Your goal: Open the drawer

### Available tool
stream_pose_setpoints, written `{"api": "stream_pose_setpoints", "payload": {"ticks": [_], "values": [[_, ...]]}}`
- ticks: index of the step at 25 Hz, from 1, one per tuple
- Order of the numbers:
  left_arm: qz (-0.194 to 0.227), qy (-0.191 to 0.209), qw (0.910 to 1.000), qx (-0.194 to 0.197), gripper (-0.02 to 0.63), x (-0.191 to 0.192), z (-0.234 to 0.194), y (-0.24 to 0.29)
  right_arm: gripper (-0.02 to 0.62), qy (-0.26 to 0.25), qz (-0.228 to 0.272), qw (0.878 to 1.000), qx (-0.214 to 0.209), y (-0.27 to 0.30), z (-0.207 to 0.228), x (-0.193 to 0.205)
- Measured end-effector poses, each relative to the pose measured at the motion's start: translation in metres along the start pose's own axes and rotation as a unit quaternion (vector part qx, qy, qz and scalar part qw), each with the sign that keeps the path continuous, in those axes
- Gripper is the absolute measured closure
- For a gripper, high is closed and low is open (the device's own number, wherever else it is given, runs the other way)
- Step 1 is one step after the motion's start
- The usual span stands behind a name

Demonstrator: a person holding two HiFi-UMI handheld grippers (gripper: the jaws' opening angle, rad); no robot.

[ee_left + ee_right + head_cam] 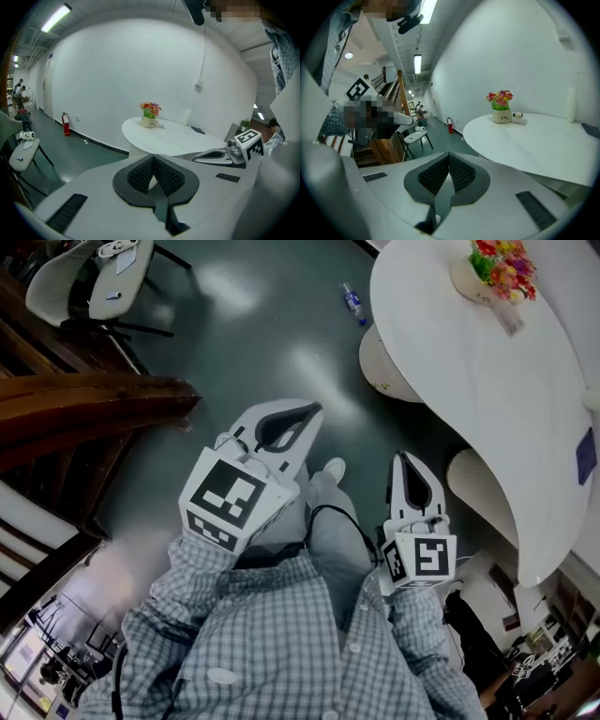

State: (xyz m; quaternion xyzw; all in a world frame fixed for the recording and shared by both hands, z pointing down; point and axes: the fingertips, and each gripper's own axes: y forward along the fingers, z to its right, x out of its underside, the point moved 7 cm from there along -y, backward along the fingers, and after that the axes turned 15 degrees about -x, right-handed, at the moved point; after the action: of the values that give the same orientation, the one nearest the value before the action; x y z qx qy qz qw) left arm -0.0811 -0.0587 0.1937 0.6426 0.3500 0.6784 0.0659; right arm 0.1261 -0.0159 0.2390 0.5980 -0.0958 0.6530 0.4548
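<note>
Close to the person's chest, the left tool (311,412) and the right tool (405,461) both have their jaws pressed together on nothing. Beyond them is the floor (262,343), and beside the right tool a white surface (487,381) with a flower pot (497,268). No drawer shows anywhere, so opening it looks unstarted.

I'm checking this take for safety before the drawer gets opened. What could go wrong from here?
No drawer shows in any view, and the left gripper and right gripper are both shut and empty; they must open before gripping it. The bottle on the floor ahead could trip the person. The table, near the right gripper, could be knocked.
</note>
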Motion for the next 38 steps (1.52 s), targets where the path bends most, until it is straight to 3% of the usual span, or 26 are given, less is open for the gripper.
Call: {"api": "stream_pose_setpoints", "payload": {"ticks": [9,19,27,38], "values": [[-0.023,-0.007,0.9997,0.005,0.601,0.044,-0.011,0.041,0.586,0.02,-0.008,0.999,0.026,0.03,0.016,0.038],[-0.018,-0.008,0.9995,0.023,0.601,0.076,-0.048,0.083,0.586,0.01,-0.037,0.999,0.016,0.099,0.026,0.062],[-0.022,-0.026,0.9988,0.034,0.601,0.109,-0.043,0.114,0.586,0.006,-0.059,0.998,0.028,0.115,0.054,0.093],[-0.04,-0.012,0.9969,0.067,0.601,0.161,-0.031,0.136,0.586,0.064,-0.063,0.993,0.073,0.138,0.098,0.157]]}}
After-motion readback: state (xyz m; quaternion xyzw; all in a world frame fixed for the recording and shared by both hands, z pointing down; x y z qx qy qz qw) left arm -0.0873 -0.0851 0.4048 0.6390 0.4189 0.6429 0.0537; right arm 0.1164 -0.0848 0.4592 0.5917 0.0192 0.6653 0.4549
